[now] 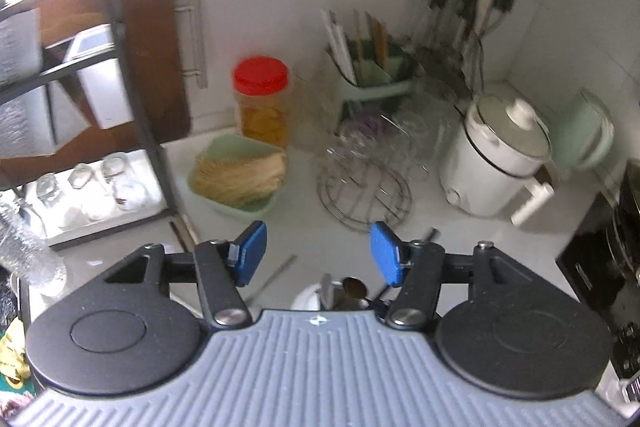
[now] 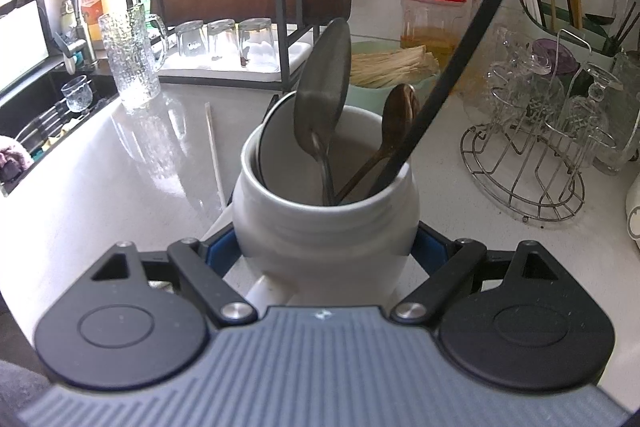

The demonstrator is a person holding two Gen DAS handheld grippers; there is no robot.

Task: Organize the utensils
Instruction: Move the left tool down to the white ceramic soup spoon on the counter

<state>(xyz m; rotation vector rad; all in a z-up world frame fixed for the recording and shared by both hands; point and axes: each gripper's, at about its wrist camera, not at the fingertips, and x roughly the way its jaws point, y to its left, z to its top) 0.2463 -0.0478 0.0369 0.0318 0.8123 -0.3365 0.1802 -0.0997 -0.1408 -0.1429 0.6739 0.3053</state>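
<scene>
In the right wrist view a white ceramic jar (image 2: 326,227) stands on the pale counter, and my right gripper (image 2: 326,251) is shut on its sides. Inside it lean a large metal spoon (image 2: 324,87), a brown wooden spoon (image 2: 400,111) and a long black handle (image 2: 460,55). A white chopstick (image 2: 214,151) lies on the counter to the jar's left. My left gripper (image 1: 318,239) hangs above the counter, open with nothing between its blue pads. Just below it, the jar's rim (image 1: 308,301) and spoon tips (image 1: 354,289) show. A green caddy (image 1: 372,79) of chopsticks stands at the back.
A red-lidded jar (image 1: 262,103), a green box of straw-coloured sticks (image 1: 240,175), a wire rack of glasses (image 1: 368,167) and a white cooker (image 1: 500,155) crowd the back. A black shelf with upturned glasses (image 2: 224,39), a glass mug (image 2: 134,59) and the sink (image 2: 48,107) lie left.
</scene>
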